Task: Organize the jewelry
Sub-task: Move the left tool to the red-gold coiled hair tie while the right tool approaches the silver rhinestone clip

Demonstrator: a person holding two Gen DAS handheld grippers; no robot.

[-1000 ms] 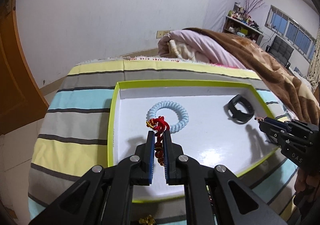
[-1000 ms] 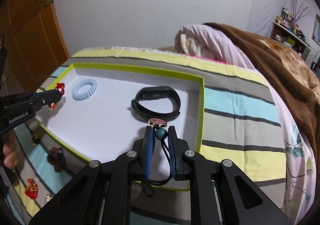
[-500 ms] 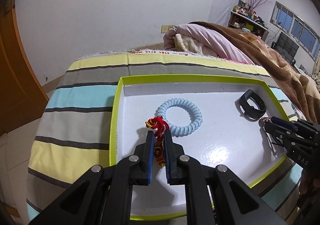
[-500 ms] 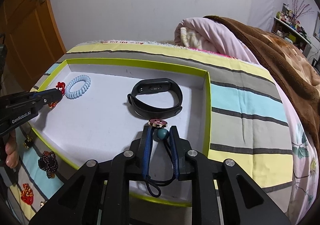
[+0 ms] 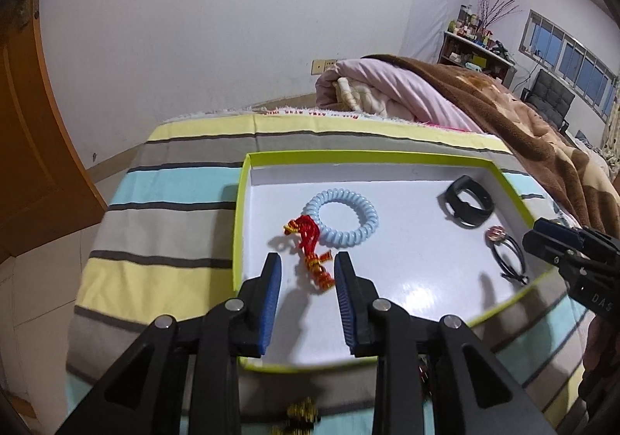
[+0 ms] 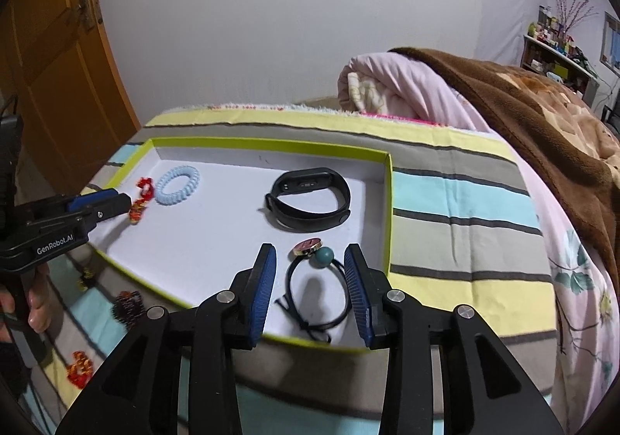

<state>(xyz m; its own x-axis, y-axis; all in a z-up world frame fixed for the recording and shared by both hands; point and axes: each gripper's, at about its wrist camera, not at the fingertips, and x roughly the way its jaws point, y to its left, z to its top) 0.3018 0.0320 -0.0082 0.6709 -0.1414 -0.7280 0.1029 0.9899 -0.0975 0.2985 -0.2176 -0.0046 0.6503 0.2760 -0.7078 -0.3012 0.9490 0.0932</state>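
Observation:
A shallow white tray with a lime rim [image 5: 242,198] [image 6: 388,210] lies on the striped bedcover. In it are a light blue spiral hair tie [image 5: 343,216] [image 6: 177,185], a black wristband [image 5: 469,206] [image 6: 310,198], a red and gold woven bracelet [image 5: 312,253] [image 6: 140,198] and a black cord hair tie with a teal bead and round charm [image 6: 316,280] [image 5: 505,253]. My left gripper [image 5: 308,268] [image 6: 116,204] is open, just behind the red bracelet. My right gripper [image 6: 310,260] [image 5: 536,235] is open over the black cord hair tie.
Several more red, dark and gold ornaments [image 6: 126,305] lie on the striped cover in front of the tray, at the lower left of the right wrist view. A rolled pink and brown blanket [image 6: 465,98] lies beyond the tray to the right. An orange door [image 6: 58,67] stands left.
Both grippers have opened. The red bracelet has left the left jaws and lies in the tray by the blue hair tie. The black cord hair tie has left the right jaws and lies in the tray.

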